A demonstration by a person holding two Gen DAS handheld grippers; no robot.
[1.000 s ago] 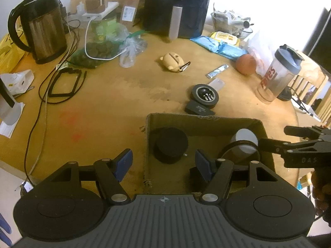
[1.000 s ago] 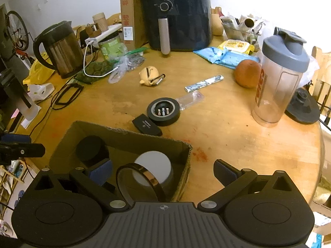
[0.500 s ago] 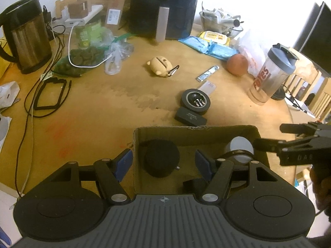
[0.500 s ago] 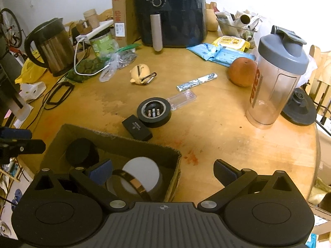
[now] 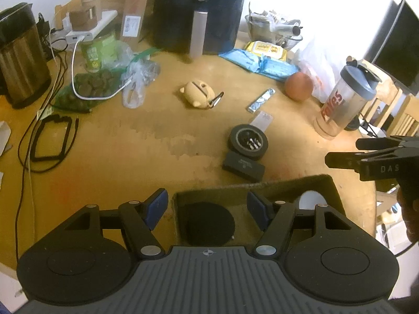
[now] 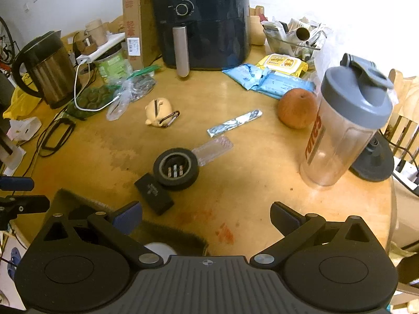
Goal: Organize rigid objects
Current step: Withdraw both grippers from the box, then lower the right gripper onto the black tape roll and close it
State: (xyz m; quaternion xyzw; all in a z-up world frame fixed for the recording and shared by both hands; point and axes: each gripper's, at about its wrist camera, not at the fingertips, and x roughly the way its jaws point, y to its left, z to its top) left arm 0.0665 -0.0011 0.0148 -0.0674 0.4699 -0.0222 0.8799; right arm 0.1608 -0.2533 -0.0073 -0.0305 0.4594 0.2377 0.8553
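A brown cardboard box (image 5: pixel 248 184) sits at the table's near edge, holding a black round lid (image 5: pixel 209 225) and a white round thing (image 5: pixel 310 200). My left gripper (image 5: pixel 207 208) hangs open over the box's left half, nothing between its blue pads. Just beyond the box lie a black tape roll (image 5: pixel 248 142) with small bits inside and a flat black case (image 5: pixel 243 166). The right gripper (image 5: pixel 351 153) shows at the right edge. In the right wrist view, the right gripper (image 6: pixel 207 216) stands open and empty above the box's far right corner (image 6: pixel 167 231), near the roll (image 6: pixel 175 168) and the case (image 6: pixel 154 195).
A shaker bottle (image 6: pixel 343 130), an orange fruit (image 6: pixel 297 107), a foil packet (image 6: pixel 234 123), a clear plastic piece (image 6: pixel 213 150) and a beige pig keychain (image 6: pixel 158 111) lie further out. At the back stand an air fryer (image 6: pixel 201 21) and a kettle (image 6: pixel 47 70). Cables (image 5: pixel 49 136) trail left.
Both grippers have moved forward over the table, so the box sits lower in both views. The thin black ring by the right gripper's left finger dropped into the box and is now hidden.
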